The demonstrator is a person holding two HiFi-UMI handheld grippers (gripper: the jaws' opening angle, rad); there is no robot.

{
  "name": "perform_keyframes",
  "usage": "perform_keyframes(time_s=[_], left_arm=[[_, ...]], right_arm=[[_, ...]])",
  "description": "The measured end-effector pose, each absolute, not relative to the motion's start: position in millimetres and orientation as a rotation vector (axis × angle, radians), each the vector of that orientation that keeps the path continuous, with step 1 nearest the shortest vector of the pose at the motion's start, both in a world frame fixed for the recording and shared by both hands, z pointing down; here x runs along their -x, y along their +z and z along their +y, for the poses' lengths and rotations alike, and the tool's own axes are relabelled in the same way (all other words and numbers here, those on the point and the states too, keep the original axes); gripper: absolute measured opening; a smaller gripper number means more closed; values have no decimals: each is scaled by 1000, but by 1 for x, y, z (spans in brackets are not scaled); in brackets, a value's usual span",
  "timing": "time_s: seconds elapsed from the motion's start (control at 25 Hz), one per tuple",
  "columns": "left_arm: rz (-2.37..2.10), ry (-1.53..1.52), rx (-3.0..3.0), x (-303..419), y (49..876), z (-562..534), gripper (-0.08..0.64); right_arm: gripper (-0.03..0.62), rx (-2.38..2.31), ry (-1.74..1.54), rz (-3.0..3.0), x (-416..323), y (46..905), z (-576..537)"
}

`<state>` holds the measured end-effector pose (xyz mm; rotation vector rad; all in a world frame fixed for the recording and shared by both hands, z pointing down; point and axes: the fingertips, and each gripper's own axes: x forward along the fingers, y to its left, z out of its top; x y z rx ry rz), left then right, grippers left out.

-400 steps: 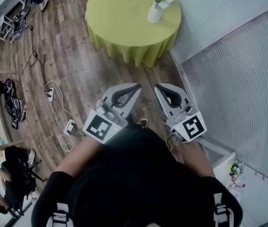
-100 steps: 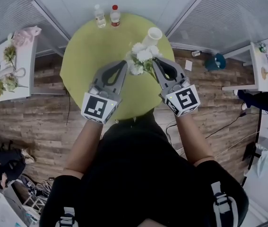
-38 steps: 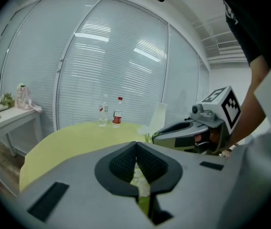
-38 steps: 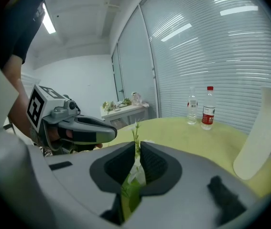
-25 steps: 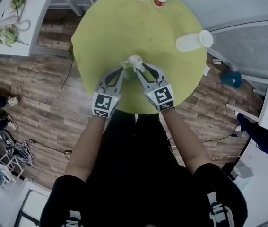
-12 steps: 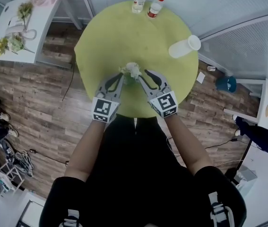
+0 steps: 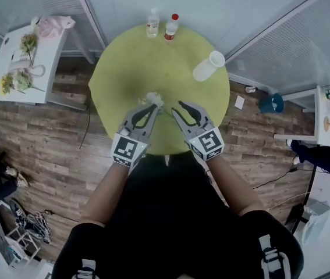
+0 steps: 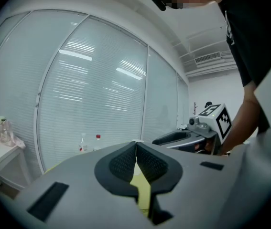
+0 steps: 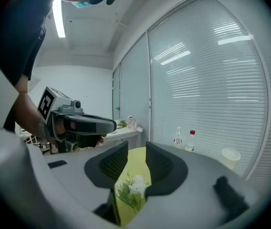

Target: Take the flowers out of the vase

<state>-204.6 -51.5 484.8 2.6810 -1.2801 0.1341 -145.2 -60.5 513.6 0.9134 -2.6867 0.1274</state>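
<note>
Flowers point(image 7: 153, 99) lie freed on the table point(image 7: 124, 68); flowerless vase point(image 7: 208, 66) at two o'clock; left gripper point(image 7: 151, 106) pressed together, right gripper point(image 7: 178, 107) spread, both empty, seemingly finished.

clear bottle point(image 7: 152, 23) | red-capped bottle point(image 7: 171, 27) | far edge, green table point(image 7: 124, 68)

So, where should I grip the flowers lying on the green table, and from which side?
Grip the flowers by the green stems under the white blooms, coming from above on the person's side. They seem to lie flat on the table, blooms pointing away, so the stems are the thin, firm part and the nearest.
</note>
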Motion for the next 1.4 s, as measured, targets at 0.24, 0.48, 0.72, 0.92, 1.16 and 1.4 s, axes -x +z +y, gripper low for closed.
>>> perform_keyframes(time_s=[0.24,0.48,0.72,0.92,1.16,1.4], left_arm=[[-1156,95,-2784,177,435,-39,14],[-1054,64,-2847,158,409,-30,14],[-1008,63,-2884,143,399,-29,14],[-1011,71,-2889,140,395,-30,14],[-1024,74,-2876,144,398,-31,14],[-1037,79,-2870,150,400,-33,14]], right_arm=[[98,-1010,129,-2709,123,465,-45],[37,-1164,132,-2748,95,432,-36],[20,-1167,125,-2768,84,424,-33],[18,-1163,100,-2794,88,412,-36],[17,-1152,83,-2803,94,407,-39],[17,-1129,66,-2811,102,408,-39]])
